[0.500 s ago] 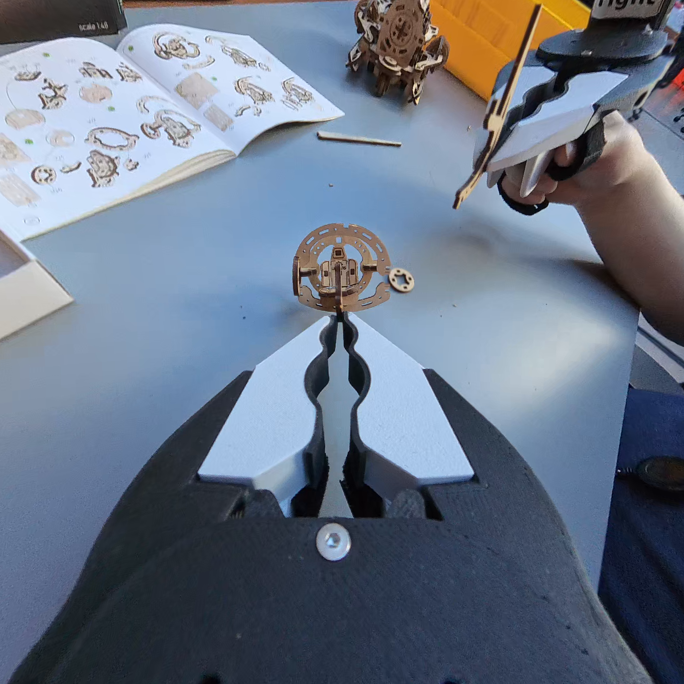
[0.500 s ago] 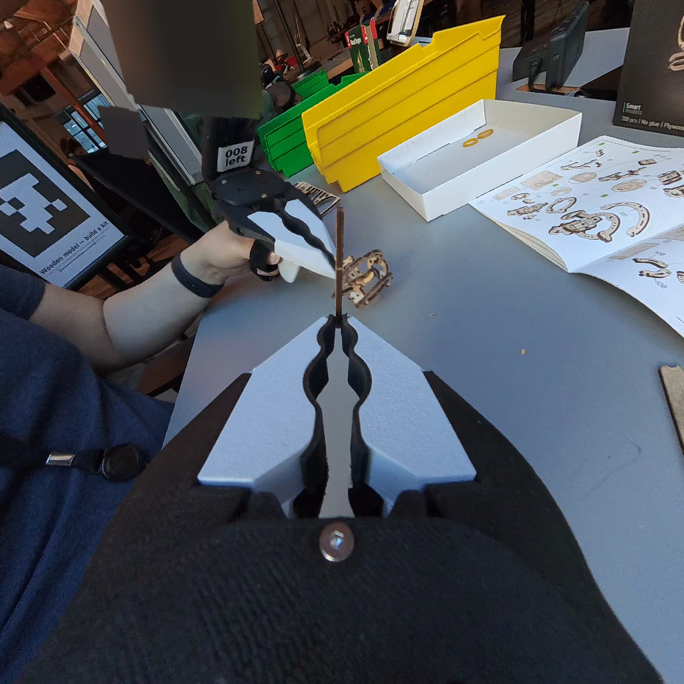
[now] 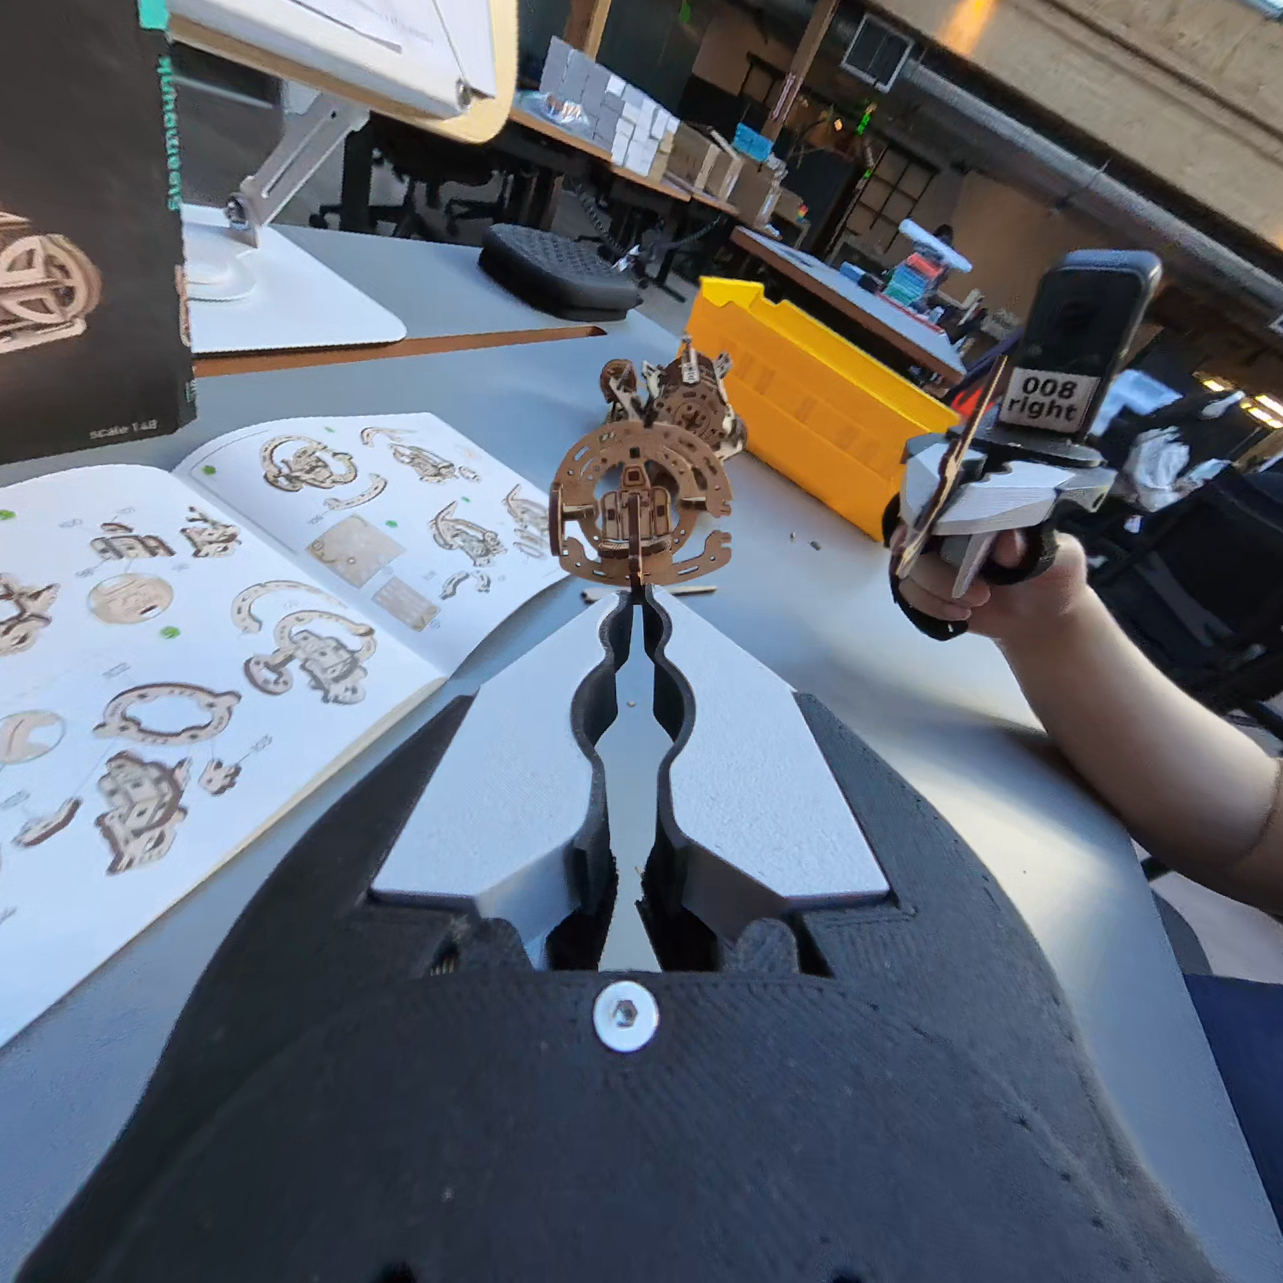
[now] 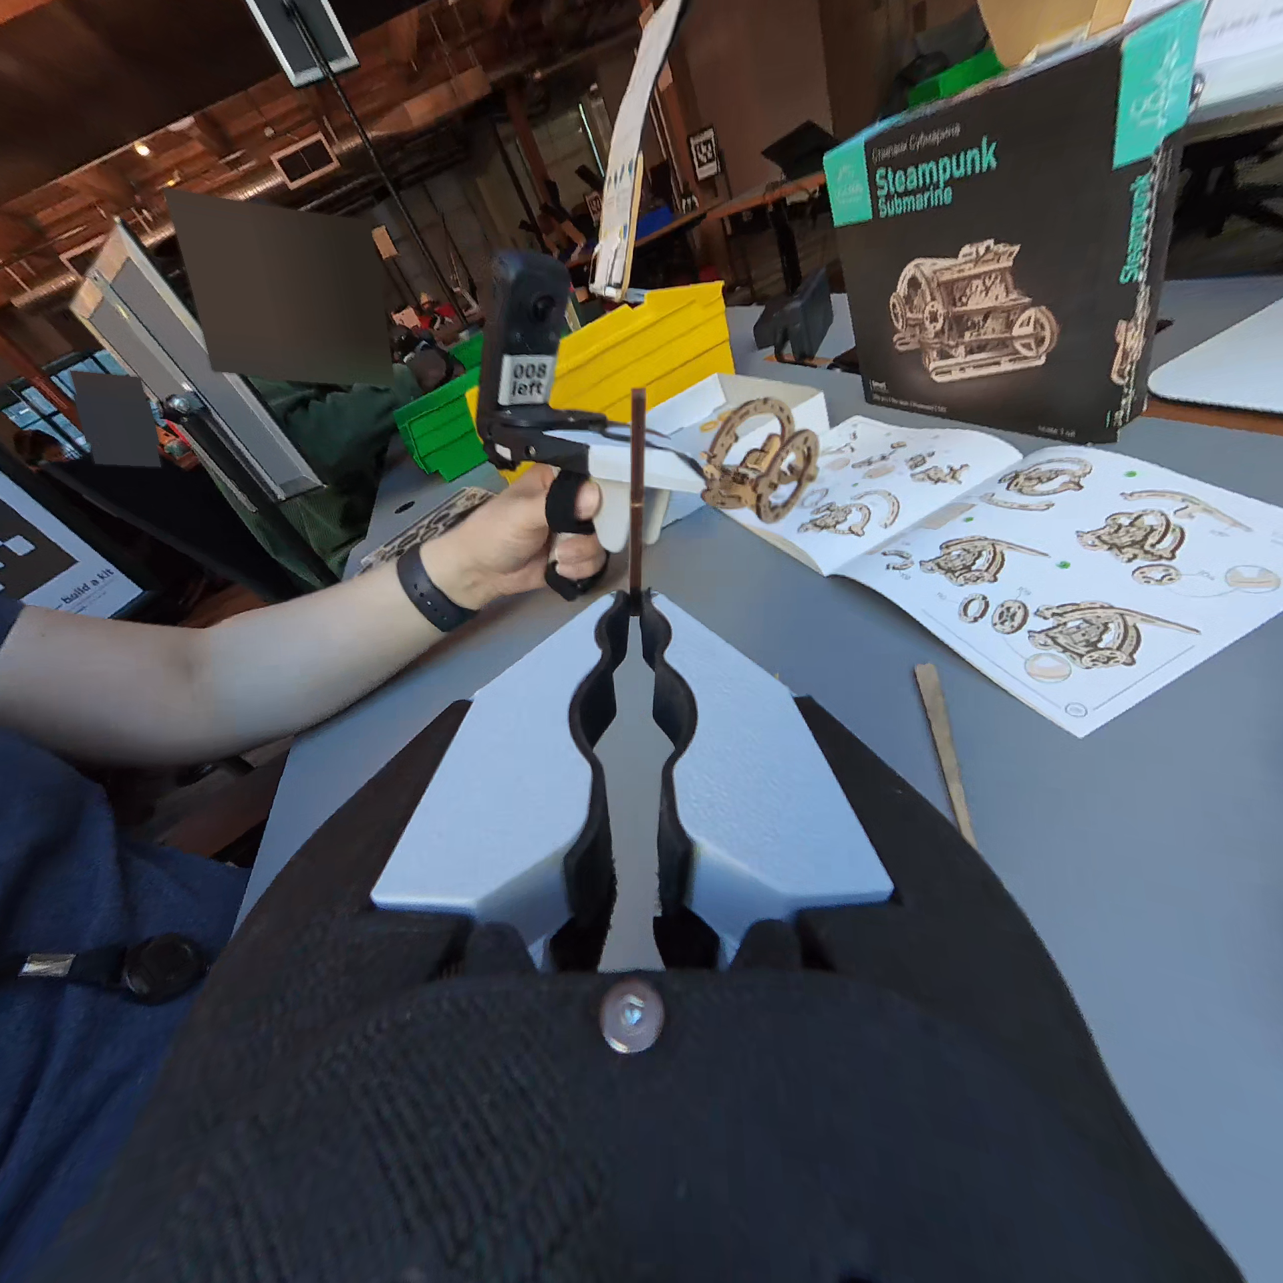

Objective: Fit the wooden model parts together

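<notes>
Now both claws are raised off the tabletop (image 3: 868, 694): left claw (image 3: 639, 590) pinches the ring subassembly (image 3: 639, 514), right claw (image 4: 637, 597) pinches a flat strip (image 4: 637, 486) edge-on, apart, ready for mating.

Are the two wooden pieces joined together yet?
No, the left gripper holds the ring assembly well apart from the flat strip in the right gripper.

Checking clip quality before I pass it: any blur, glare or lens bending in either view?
Left wrist view: instruction booklet smeared by motion blur at the left edge, wooden assembly in the left gripper sharp, table edge bent by the wide lens. Right wrist view: thin wooden strip in the right gripper sharp, kit box slightly soft; no harsh glare.
</notes>
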Tool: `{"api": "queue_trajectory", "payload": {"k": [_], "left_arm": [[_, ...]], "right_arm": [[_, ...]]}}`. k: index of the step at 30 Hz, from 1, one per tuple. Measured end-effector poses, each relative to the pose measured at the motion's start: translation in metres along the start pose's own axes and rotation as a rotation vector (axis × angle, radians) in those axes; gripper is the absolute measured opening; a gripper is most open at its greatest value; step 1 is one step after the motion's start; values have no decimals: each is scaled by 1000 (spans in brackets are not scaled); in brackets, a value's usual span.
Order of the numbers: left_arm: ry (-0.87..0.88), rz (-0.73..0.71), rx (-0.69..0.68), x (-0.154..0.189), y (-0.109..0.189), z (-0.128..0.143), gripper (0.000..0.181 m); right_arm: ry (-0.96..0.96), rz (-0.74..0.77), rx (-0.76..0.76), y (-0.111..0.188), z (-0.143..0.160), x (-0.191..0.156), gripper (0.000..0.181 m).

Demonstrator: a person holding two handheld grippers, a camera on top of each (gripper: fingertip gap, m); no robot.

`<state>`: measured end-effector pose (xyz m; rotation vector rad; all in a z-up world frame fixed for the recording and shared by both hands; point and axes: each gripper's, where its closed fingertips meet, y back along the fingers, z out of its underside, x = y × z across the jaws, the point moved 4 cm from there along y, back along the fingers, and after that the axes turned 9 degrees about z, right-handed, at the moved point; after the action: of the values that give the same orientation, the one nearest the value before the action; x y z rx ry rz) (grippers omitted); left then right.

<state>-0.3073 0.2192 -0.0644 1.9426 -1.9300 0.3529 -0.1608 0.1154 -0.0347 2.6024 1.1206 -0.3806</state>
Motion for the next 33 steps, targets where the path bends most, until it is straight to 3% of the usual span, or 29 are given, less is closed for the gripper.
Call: {"api": "queue_trajectory", "payload": {"k": [6,13,17,21,28,33], "left_arm": [[-44,30,5,-12,-20,-2,0],[-52,34,135,-6,-7,-6,0],[-33,47,175,-5,1,-9,0],[-77,20,129,-10,0,-8,0],[-69,34,127,-9,-3,-7,0],[-50,48,134,-9,-4,-7,0]], "right_arm": [[48,73,115,9,-14,7,1],[67,151,264,19,-21,23,1],[75,169,274,16,-17,29,1],[59,208,281,14,-11,39,1],[24,106,312,10,-10,43,1],[6,125,317,11,-10,50,1]]}}
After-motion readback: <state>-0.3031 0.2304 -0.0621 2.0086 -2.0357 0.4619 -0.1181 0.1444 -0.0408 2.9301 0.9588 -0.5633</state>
